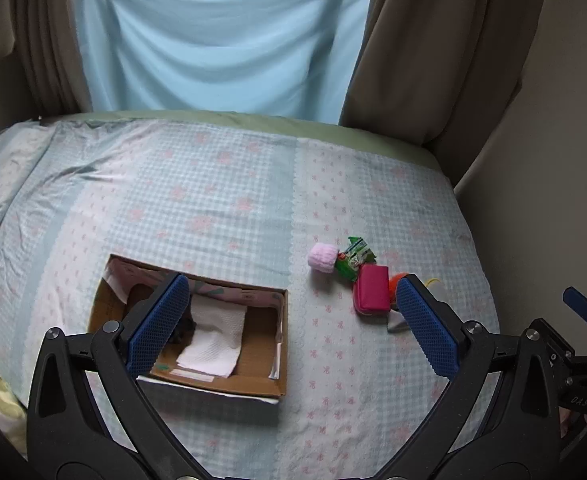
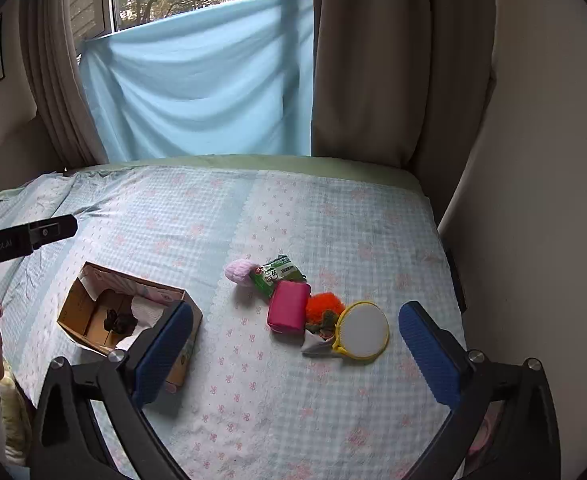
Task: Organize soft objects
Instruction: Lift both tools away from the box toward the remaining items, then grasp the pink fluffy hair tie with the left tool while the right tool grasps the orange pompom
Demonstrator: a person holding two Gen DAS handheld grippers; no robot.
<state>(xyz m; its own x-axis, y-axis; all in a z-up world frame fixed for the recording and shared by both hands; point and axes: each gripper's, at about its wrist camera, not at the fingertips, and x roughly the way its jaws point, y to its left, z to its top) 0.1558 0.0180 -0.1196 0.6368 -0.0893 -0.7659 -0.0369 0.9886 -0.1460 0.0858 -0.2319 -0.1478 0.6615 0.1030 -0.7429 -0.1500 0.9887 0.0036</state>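
An open cardboard box lies on the bed, holding a white paper towel and a dark soft item. To its right lies a cluster: a pink knitted roll, a green packet, a magenta pouch, an orange fluffy item, a folded grey cloth and a round yellow-rimmed mirror. My left gripper is open and empty above the box's right side. My right gripper is open and empty, hovering near the cluster.
The bed has a blue-and-pink checked sheet. A light blue cloth and brown curtains hang behind it. A wall runs along the bed's right edge. The right gripper's body shows at the left view's right edge.
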